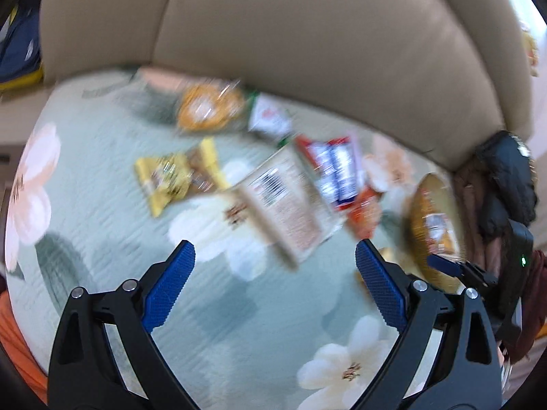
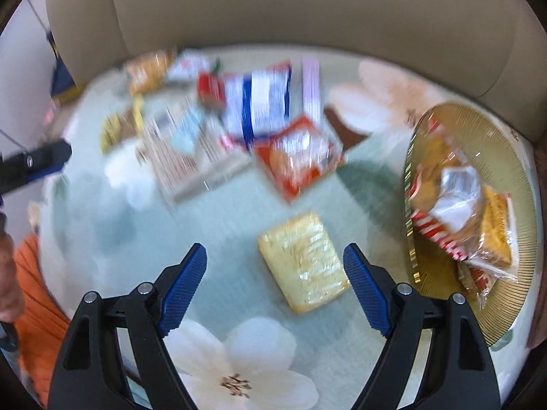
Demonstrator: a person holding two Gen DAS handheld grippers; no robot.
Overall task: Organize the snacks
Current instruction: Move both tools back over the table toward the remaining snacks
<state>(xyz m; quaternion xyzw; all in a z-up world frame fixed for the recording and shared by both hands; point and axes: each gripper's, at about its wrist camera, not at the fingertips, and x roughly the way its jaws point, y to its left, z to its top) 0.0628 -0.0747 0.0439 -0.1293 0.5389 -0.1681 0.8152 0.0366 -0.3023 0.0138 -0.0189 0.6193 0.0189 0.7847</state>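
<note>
Fingers (image 2: pixel 364 294) of the right gripper (image 2: pixel 275 285) spread wide, empty, beside a pale yellow snack pack (image 2: pixel 302 261) on the floral cloth (image 2: pixel 239 222). Gold plate (image 2: pixel 444 283) with wrapped snacks lies right. Left gripper (image 1: pixel 275 280) likewise wide, above scattered packets (image 1: pixel 283 201).

Illumination is bright, even and diffuse. Both views show strong motion blur across the snack packets (image 1: pixel 283 201); print is unreadable. The gold plate (image 2: pixel 512 157) shows faint glare and casts a soft shadow to its left. Fisheye distortion curves the edges; corners vignette black.
</note>
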